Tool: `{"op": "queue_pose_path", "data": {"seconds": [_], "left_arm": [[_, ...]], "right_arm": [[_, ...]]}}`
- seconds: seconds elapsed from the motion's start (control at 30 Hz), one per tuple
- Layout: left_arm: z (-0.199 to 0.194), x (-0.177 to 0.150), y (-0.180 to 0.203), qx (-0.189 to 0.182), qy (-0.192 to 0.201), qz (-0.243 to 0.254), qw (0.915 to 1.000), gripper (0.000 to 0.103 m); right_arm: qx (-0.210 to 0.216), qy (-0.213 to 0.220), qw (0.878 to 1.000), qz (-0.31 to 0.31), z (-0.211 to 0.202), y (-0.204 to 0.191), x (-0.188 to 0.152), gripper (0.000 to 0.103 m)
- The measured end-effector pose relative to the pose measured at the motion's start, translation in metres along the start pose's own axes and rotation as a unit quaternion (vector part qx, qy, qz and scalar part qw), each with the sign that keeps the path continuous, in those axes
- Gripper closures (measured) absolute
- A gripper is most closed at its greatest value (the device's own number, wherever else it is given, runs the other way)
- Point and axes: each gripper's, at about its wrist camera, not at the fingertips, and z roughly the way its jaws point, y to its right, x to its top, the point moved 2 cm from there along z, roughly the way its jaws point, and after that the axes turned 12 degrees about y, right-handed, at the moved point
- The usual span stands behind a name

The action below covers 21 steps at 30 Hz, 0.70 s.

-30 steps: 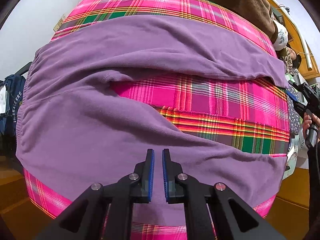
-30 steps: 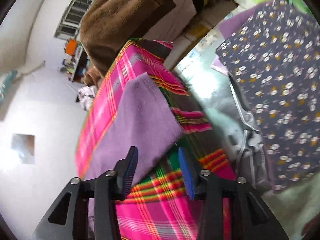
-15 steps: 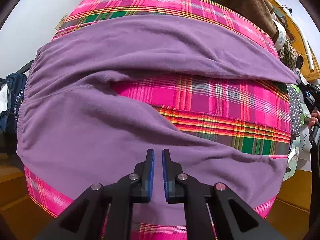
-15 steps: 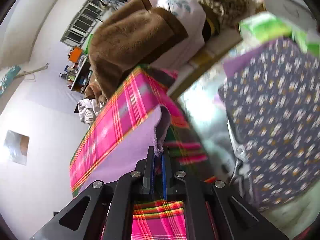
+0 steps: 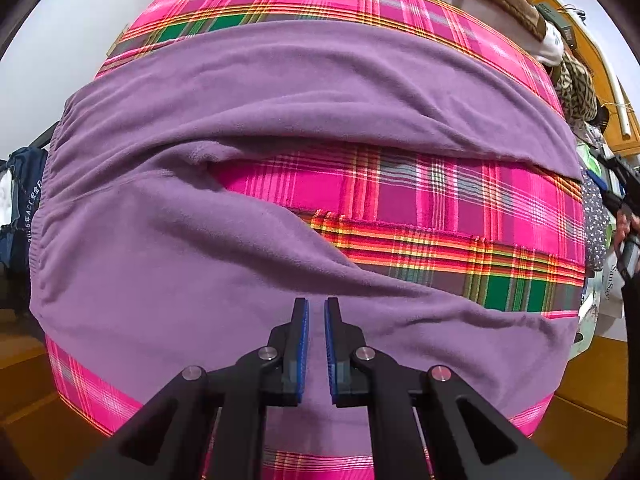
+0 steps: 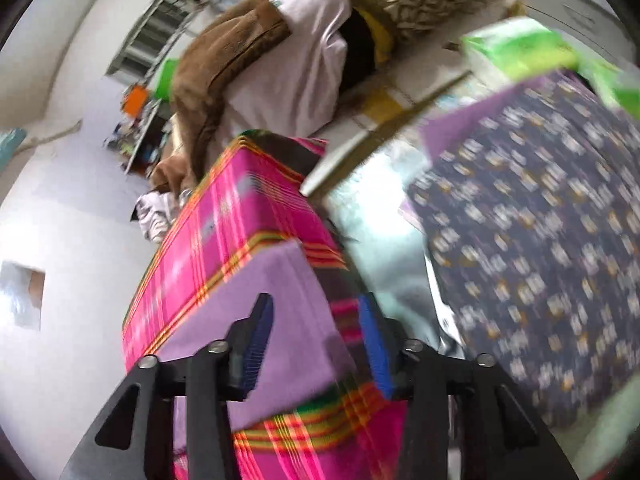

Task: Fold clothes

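Note:
Purple fleece trousers (image 5: 240, 120) lie spread over a pink plaid cloth (image 5: 440, 200), waistband at the left, both legs running right. My left gripper (image 5: 316, 308) hangs straight above the near leg. Only a narrow gap separates its blue pads, and nothing is between them. In the right wrist view the far leg's end (image 6: 280, 320) lies flat on the plaid cloth (image 6: 240, 208). My right gripper (image 6: 316, 312) hovers over that end; its jaws are opening wide and the pads touch no cloth. The same gripper shows at the left view's right edge (image 5: 624, 208), held by a hand.
A brown garment (image 6: 224, 64) and a white one (image 6: 304, 60) are piled beyond the plaid cloth. Dark floral fabric (image 6: 540, 240) and a green packet (image 6: 520, 48) lie to the right. A blue bag (image 5: 24, 200) hangs at the left. Wooden floor (image 5: 592, 380) shows below.
Half a second ago the right gripper was shut on the far leg's hem and lifting it. Now its jaws stand wide and the hem lies flat. The left gripper has not moved.

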Motion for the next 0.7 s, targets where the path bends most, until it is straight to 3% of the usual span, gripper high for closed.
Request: {"op": "queue_pose_path", "data": {"seconds": [0.27, 0.37, 0.5, 0.63, 0.7], "left_arm": [[0.009, 0.002, 0.003, 0.013, -0.006, -0.020, 0.9997, 0.095], [0.012, 0.002, 0.002, 0.017, -0.008, -0.028, 0.9994, 0.095], [0.013, 0.004, 0.007, 0.017, -0.009, -0.027, 0.9995, 0.095], [0.013, 0.005, 0.013, 0.014, -0.007, -0.023, 0.9996, 0.095], [0.012, 0.006, 0.015, 0.012, -0.006, -0.021, 0.9997, 0.095]], "right_arm": [[0.032, -0.047, 0.998, -0.016, 0.051, -0.010, 0.016, 0.057], [0.048, -0.031, 0.998, -0.034, 0.046, -0.020, 0.021, 0.094], [0.025, 0.002, 0.995, -0.095, 0.036, -0.046, 0.029, 0.095], [0.016, 0.019, 0.995, -0.094, 0.030, -0.051, 0.036, 0.095], [-0.006, 0.013, 0.996, -0.085, 0.032, -0.044, 0.035, 0.085]]}}
